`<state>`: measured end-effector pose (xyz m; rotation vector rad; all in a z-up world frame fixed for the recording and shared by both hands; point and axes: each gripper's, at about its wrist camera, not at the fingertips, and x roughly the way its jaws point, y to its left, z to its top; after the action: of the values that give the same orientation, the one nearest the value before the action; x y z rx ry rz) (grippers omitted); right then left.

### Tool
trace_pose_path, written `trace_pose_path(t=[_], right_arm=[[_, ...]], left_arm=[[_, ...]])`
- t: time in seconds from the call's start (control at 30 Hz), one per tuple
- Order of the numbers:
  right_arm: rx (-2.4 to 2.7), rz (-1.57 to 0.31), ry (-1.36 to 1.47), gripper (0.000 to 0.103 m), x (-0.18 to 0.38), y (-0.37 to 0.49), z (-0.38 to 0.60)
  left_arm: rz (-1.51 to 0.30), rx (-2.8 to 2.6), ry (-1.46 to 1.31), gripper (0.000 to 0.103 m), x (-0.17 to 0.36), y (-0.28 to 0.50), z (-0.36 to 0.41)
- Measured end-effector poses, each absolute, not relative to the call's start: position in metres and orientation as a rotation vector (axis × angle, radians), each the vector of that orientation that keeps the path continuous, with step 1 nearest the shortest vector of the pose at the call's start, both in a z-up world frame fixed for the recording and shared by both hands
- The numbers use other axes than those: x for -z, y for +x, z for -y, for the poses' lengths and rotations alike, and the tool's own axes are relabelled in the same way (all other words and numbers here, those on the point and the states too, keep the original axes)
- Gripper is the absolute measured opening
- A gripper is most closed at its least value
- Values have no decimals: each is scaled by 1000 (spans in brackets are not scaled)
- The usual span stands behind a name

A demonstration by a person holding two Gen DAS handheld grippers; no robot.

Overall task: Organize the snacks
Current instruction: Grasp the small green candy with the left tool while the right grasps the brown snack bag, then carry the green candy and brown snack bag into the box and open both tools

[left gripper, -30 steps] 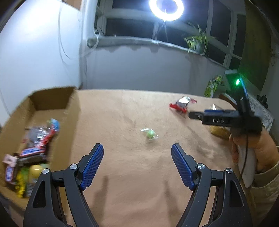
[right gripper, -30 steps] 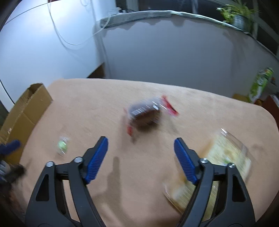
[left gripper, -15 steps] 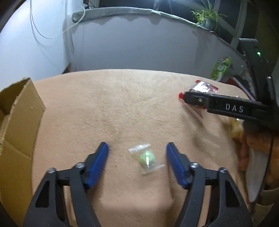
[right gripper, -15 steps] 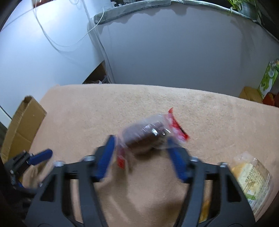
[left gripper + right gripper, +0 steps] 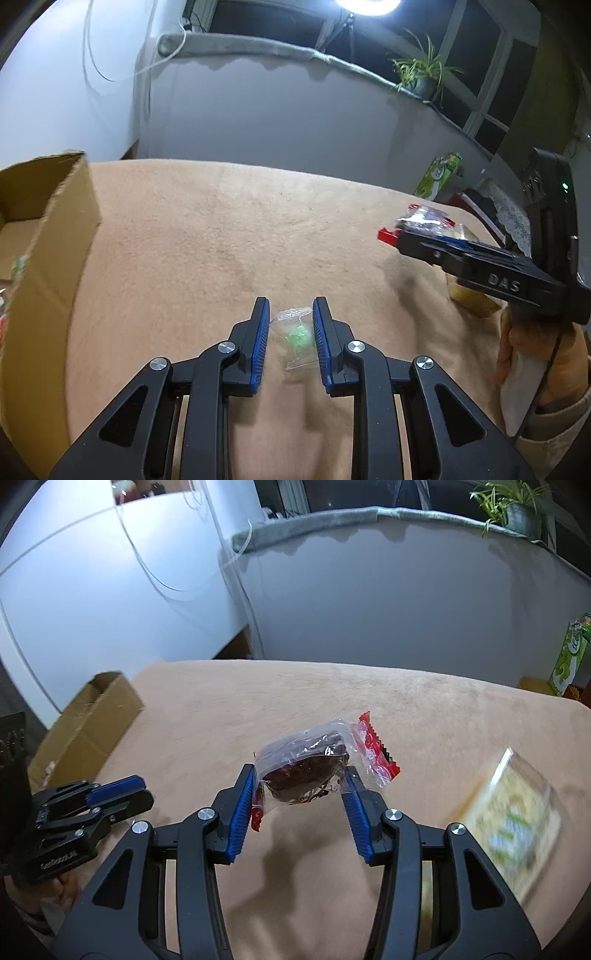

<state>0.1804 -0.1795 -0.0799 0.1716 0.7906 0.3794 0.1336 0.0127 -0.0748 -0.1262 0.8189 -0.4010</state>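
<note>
Mid-task: left tool (image 5: pixel 289 328) is closing around the small clear-wrapped green candy (image 5: pixel 299 338) lying on the tan surface (image 5: pixel 221 240), right tool (image 5: pixel 301 794) is closing on the dark clear-wrapped cake (image 5: pixel 306 771), yellow cracker packet (image 5: pixel 513 812) is waiting, brown cardboard box (image 5: pixel 55 236) already holding some snacks.
</note>
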Motion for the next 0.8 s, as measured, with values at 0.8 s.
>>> trace_pose_path(t=[0.8], right_arm=[[-417,-610,135,49,26,77,154]], left_arm=[[-605,398,-133,22,20,50,-49]])
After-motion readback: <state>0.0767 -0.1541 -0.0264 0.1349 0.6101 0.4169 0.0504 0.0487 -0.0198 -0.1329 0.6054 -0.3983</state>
